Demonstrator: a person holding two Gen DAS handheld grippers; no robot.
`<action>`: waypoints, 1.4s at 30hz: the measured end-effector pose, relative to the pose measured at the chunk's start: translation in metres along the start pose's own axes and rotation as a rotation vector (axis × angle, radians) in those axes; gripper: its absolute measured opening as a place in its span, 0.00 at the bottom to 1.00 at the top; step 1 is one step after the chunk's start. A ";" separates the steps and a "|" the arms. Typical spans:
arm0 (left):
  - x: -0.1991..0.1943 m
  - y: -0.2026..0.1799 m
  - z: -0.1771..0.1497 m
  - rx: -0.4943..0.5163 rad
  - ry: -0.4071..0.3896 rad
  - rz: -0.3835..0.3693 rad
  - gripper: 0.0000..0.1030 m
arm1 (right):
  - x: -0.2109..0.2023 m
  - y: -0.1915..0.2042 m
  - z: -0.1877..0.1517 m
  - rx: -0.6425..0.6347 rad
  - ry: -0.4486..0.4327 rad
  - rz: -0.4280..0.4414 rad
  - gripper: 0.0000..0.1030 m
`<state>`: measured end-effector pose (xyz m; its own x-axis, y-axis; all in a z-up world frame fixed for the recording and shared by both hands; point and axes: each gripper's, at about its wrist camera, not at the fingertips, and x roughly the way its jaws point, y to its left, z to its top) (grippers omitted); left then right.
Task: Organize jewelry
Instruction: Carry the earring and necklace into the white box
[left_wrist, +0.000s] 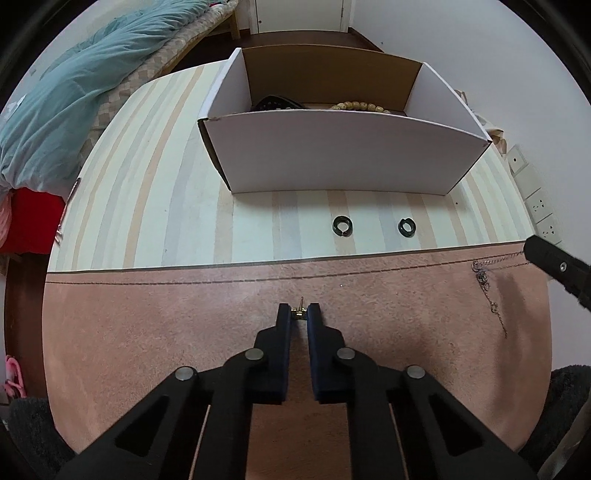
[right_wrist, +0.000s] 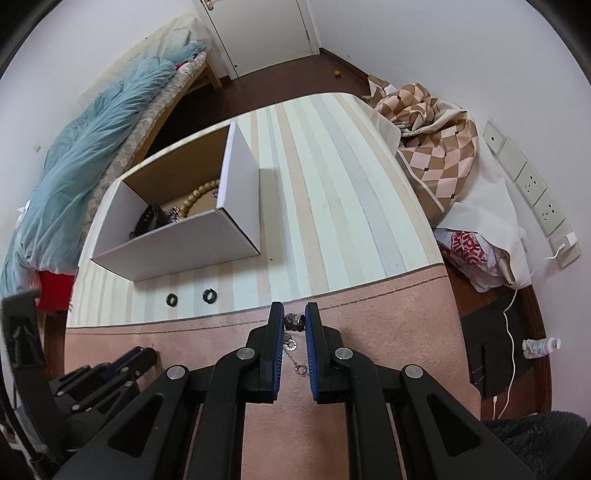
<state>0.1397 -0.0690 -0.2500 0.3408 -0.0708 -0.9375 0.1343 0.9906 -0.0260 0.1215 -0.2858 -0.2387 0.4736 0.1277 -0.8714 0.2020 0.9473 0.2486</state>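
Observation:
My left gripper (left_wrist: 298, 312) is shut on a small gold earring (left_wrist: 298, 313) just above the pink cloth. My right gripper (right_wrist: 294, 320) is shut on a silver beaded charm (right_wrist: 294, 322) of a silver chain (right_wrist: 295, 356) that hangs down between the fingers; the chain also shows in the left wrist view (left_wrist: 487, 284), trailing over the pink cloth. Two dark green rings (left_wrist: 342, 225) (left_wrist: 406, 226) lie on the striped cloth in front of the white cardboard box (left_wrist: 347, 151). The box holds a beige bead bracelet (right_wrist: 201, 194) and a black item (right_wrist: 149, 218).
The table has a striped cloth (right_wrist: 332, 206) at the back and a pink cloth (left_wrist: 184, 332) at the front. A checkered fabric (right_wrist: 432, 136) and a white bag (right_wrist: 480, 229) lie off the right edge, by wall sockets (right_wrist: 532, 184). A bed with a teal blanket (left_wrist: 62, 96) stands left.

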 end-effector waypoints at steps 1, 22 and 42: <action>-0.003 0.002 0.000 -0.002 -0.004 -0.007 0.06 | -0.004 0.001 0.001 0.003 -0.007 0.008 0.12; -0.124 0.044 0.066 -0.022 -0.180 -0.139 0.06 | -0.122 0.044 0.080 -0.053 -0.154 0.260 0.11; -0.055 0.036 0.181 0.027 -0.008 -0.255 0.06 | -0.013 0.092 0.168 -0.126 0.030 0.238 0.11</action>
<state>0.2942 -0.0503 -0.1363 0.3001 -0.3192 -0.8989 0.2418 0.9370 -0.2521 0.2779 -0.2495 -0.1334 0.4692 0.3582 -0.8072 -0.0214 0.9184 0.3951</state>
